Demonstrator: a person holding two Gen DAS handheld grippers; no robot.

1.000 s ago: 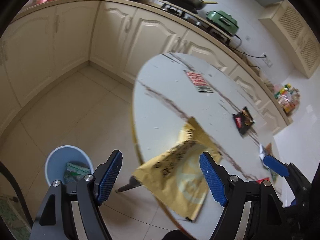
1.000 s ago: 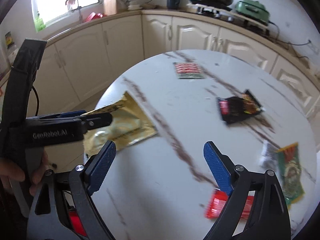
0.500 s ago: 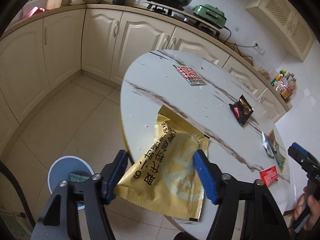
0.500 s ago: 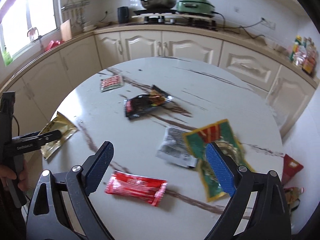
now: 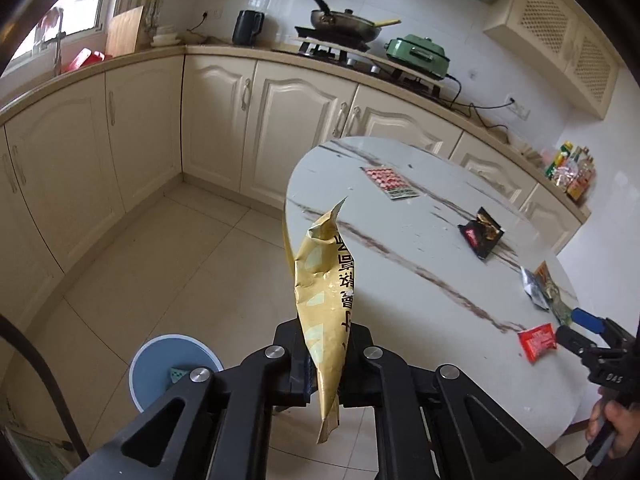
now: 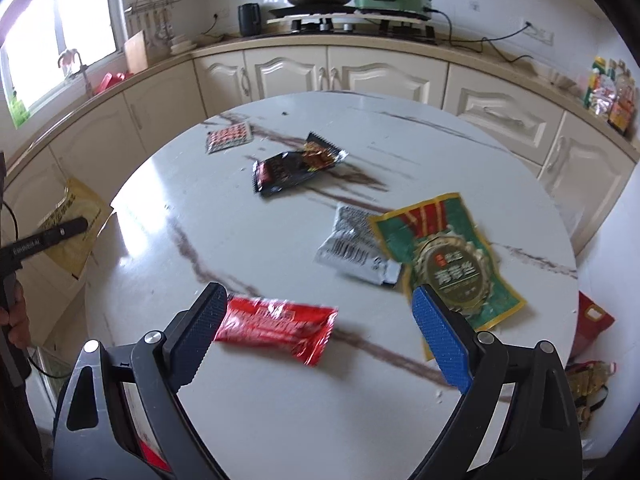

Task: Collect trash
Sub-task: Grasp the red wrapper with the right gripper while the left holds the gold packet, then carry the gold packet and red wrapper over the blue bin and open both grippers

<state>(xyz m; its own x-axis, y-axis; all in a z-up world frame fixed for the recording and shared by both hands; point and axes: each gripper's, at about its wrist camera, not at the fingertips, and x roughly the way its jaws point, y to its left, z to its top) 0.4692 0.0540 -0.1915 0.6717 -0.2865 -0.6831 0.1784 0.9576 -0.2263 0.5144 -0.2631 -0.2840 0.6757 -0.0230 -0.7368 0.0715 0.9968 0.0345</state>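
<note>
Floor bin (image 5: pixel 160 364) holds (green) wrapper (image 5: pixel 179 374).

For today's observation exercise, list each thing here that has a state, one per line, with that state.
Left gripper: jaws just closed, shut on the gold foil packet.
Gold foil packet: clamped, lifted off the table.
Right gripper: jaws open, empty.
Red foil wrapper: lying flat on the white marble table.
Blue waste bin: uncovered.

The left gripper (image 5: pixel 325 364) has just closed its jaws, and the pads now pinch a gold wrapper (image 5: pixel 324 300) that stands edge-on between them. The right gripper (image 6: pixel 320 332) tilts downward with its jaws spread wide and nothing between the blue pads (image 6: pixel 440 340). A hand (image 5: pixel 612 424) grips its handle.
</note>
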